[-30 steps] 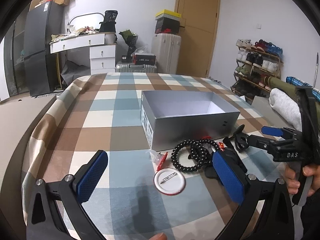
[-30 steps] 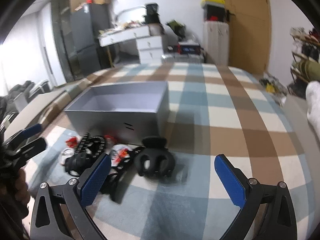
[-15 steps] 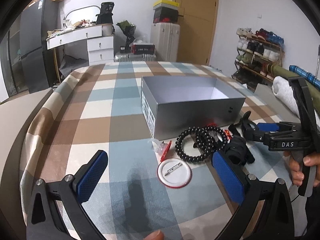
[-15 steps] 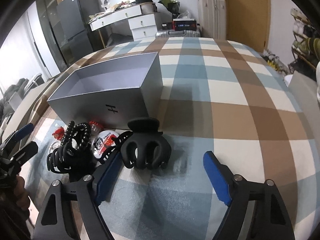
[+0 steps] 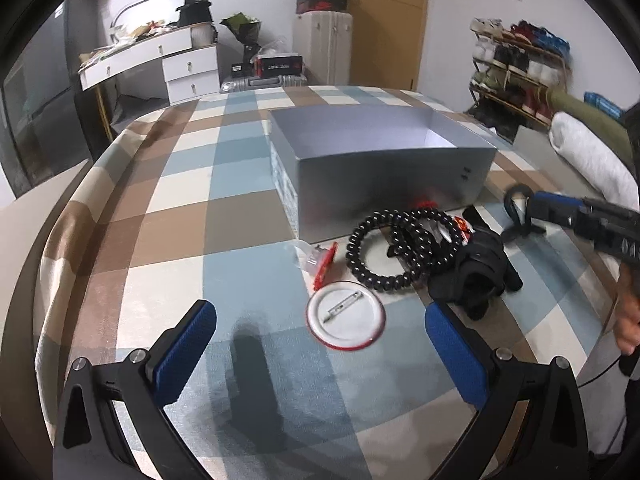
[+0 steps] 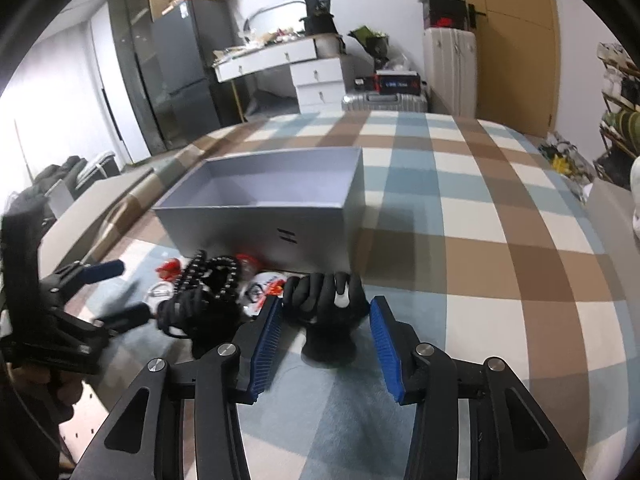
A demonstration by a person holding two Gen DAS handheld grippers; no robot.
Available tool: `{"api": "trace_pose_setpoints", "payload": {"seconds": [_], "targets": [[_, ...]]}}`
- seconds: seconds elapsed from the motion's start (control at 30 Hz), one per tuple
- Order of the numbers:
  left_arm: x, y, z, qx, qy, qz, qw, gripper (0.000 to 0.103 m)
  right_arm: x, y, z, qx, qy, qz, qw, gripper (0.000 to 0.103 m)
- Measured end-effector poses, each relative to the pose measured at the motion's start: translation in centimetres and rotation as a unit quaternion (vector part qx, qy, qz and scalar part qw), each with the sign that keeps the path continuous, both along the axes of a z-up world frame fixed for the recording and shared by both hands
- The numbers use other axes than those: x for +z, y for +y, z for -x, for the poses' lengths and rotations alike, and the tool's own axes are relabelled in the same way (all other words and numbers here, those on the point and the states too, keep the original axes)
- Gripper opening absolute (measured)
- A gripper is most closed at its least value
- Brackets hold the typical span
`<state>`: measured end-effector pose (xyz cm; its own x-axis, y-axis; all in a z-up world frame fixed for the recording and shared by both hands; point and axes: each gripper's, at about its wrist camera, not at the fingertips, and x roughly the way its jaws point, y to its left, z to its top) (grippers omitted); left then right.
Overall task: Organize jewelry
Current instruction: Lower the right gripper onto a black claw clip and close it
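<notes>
A black hair claw (image 6: 324,300) sits between my right gripper's (image 6: 324,306) blue pads, which are closing and touch it on both sides. From the left wrist view, the right gripper (image 5: 528,208) holds the claw just off the checked cloth, in front of the grey box's corner. The open grey box (image 5: 380,172) (image 6: 260,224) stands behind the jewelry pile. Black bead bracelets (image 5: 384,248) (image 6: 212,272), a second black claw (image 5: 480,276) and a white pin badge (image 5: 346,316) lie before it. My left gripper (image 5: 318,312) is open over the cloth, with the badge just ahead of its fingertips.
A checked blue, brown and white cloth (image 5: 180,220) covers the surface. A small red item in clear wrap (image 5: 322,264) lies left of the bracelets. A hand (image 5: 628,320) grips the right tool. A shoe rack (image 5: 516,64), a white dresser and a suitcase stand beyond.
My right gripper's jaws went from wide apart to narrow around the black hair claw, which now stands between the pads. The left gripper stayed about where it was and tipped slightly.
</notes>
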<state>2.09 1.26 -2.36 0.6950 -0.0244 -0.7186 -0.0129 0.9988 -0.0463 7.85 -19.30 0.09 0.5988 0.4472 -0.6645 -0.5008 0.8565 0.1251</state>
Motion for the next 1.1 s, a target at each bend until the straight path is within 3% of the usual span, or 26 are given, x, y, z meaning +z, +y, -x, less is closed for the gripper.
{"api": "trace_pose_setpoints", "payload": {"seconds": [0.1,0.3,0.43,0.47,0.73,0.77,1.1], "targets": [[-0.4,-0.3,-0.2,-0.004,0.013,-0.007,0.9999,0.091,0.2,0.0,-0.2,-0.007,0.0,0.007,1.0,0.018],[-0.7,-0.8,-0.2,-0.01,0.023,-0.009,0.9996,0.088,-0.2,-0.8,-0.7,-0.007,0.01,0.005,1.0,0.021],[-0.6,-0.6,-0.2,-0.008,0.023,-0.002,0.9997,0.088,-0.6,-1.5,-1.2,-0.021,0.015,-0.004,1.0,0.05],[-0.6,-0.6,-0.2,-0.008,0.022,0.001,0.9997,0.088,-0.7,-1.6,-1.3,-0.021,0.018,-0.008,1.0,0.052],[-0.5,-0.5,-0.3,-0.009,0.021,0.006,0.9997,0.088,-2.5,-0.5,-1.6,-0.012,0.047,0.004,0.999,0.05],[-0.5,-0.5,-0.3,-0.008,0.021,0.009,0.9997,0.088,-2.4,-0.5,-1.5,-0.01,0.046,0.0,0.999,0.046],[-0.4,-0.2,-0.5,-0.003,0.02,0.015,0.9997,0.085,-0.6,-0.4,-0.3,0.002,0.006,-0.021,1.0,0.047]]}}
